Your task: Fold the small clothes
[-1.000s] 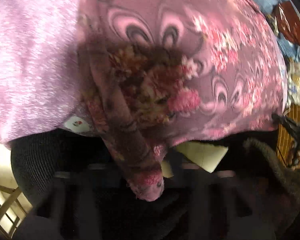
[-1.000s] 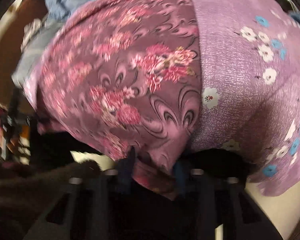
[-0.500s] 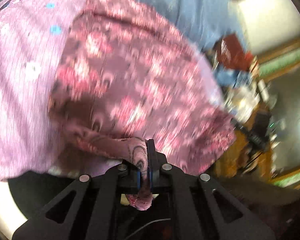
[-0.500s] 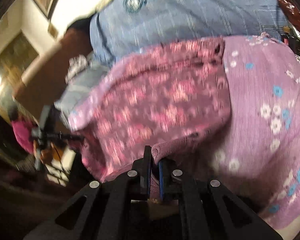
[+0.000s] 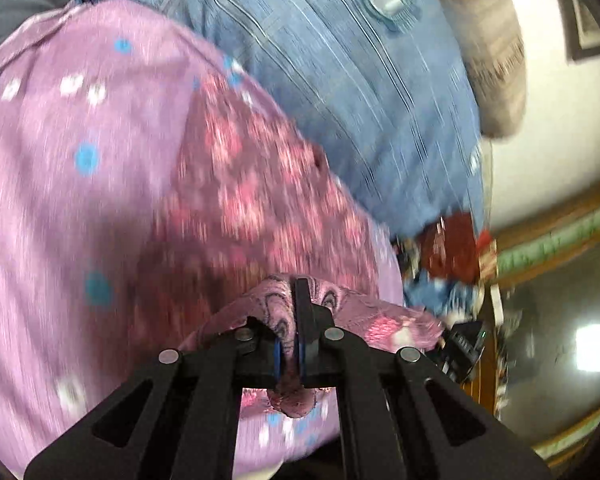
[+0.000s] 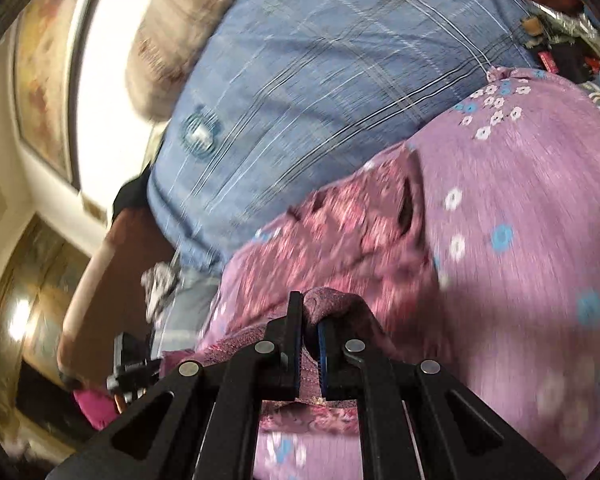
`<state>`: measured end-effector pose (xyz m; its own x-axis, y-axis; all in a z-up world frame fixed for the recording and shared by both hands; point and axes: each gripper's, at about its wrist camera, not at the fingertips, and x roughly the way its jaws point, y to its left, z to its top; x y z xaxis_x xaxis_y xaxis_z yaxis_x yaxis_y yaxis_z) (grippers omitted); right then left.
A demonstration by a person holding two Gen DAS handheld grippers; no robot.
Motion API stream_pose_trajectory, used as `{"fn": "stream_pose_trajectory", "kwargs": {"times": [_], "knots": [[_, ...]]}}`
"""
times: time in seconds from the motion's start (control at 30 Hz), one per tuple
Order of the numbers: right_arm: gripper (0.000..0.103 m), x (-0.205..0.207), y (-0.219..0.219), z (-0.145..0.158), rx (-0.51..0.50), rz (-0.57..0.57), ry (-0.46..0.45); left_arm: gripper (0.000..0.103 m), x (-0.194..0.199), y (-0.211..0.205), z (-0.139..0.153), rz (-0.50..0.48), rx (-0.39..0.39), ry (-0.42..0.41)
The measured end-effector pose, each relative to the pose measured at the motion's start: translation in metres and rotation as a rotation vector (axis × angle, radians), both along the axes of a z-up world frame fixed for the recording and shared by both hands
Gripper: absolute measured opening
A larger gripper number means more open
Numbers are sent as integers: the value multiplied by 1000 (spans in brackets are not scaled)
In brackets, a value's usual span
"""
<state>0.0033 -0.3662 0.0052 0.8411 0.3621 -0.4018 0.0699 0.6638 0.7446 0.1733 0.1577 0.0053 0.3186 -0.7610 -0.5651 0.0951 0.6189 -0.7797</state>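
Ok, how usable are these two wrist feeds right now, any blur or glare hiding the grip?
Left wrist: the purple floral garment is motion-smeared, yet the left gripper is sharp, shut on a fold. Right wrist: similar smear on the cloth, the right gripper crisp and clamped; the bright wall is blown out. Fisheye bending at both edges.

My view ahead is walled off by the purple garment (image 5: 80, 200), filling the left and centre of the left-wrist frame. Behind it, upper centre, the person's blue shirt (image 5: 340, 80) blocks passage. Open room shows only at the right edge (image 5: 560, 360), past dark clutter (image 5: 456, 248).
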Motion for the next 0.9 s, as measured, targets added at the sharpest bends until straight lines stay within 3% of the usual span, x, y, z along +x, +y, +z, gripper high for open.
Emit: {"fn": "stream_pose_trajectory", "kwargs": {"times": [0.23,0.37,0.47,0.57,0.63,0.73,0.8,0.9], "knots": [[6,96,-40,-24,107,-99,38,3,99,-6,-15,84,6,40],[6,140,-59,-47,157,-151,111,3,142,-14,-50,124,29,157],[11,154,-61,-64,208,-139,178,3,150,-16,-67,116,-15,218],[11,155,-62,-59,254,-91,124,3,160,-10,-62,150,-68,206],[11,158,-74,-50,281,-124,66,7,170,-3,-61,194,-105,229],[13,161,-90,-48,278,-201,104,31,176,13,-55,250,-75,238],[30,153,-98,-49,273,-250,109,59,171,29,-48,302,-39,217],[42,123,-120,-57,389,-345,28,65,167,44,-48,295,-14,196]]}}
